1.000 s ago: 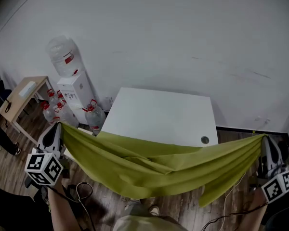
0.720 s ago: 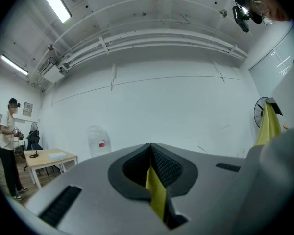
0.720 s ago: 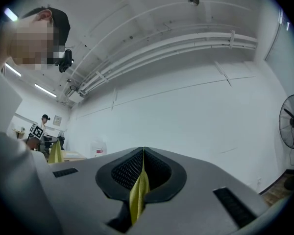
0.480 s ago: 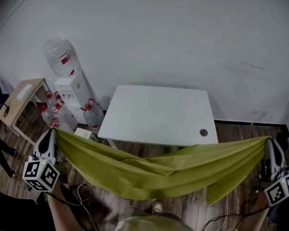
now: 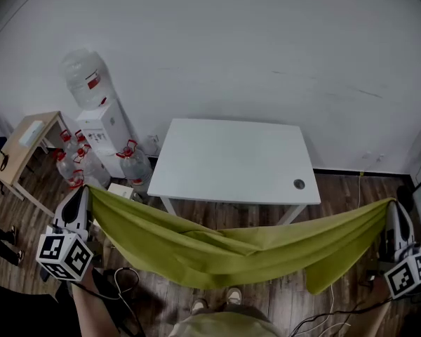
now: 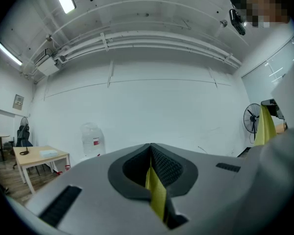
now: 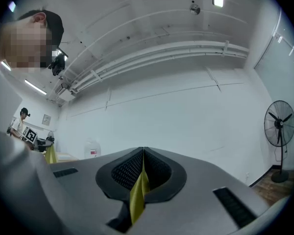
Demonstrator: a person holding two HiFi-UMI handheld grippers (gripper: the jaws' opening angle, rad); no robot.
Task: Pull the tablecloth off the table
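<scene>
Cloth: the olive-green fabric tablecloth hung in a sagging band just in front of the white rectangular tabletop, clear of its near edge and above the wooden floor.
Left gripper: the left gripper, off the tabletop's near-left corner, was clamped tight on one end of the cloth; a yellow-green strip showed pinched between its dark pads.
Right gripper: the right gripper, off the tabletop's near-right corner, was likewise closed hard on the other end.
Done: to my eye the pull was finished; no cloth lay on the tabletop, which showed only its round cable hole.
Left to do: I judged little remained, perhaps only setting the cloth down somewhere.
Count: one tablecloth, one tabletop, two grippers, one cable hole.
Bystanders: one white water dispenser stood left of the tabletop, with spare bottles at its foot that I could not count surely.
</scene>
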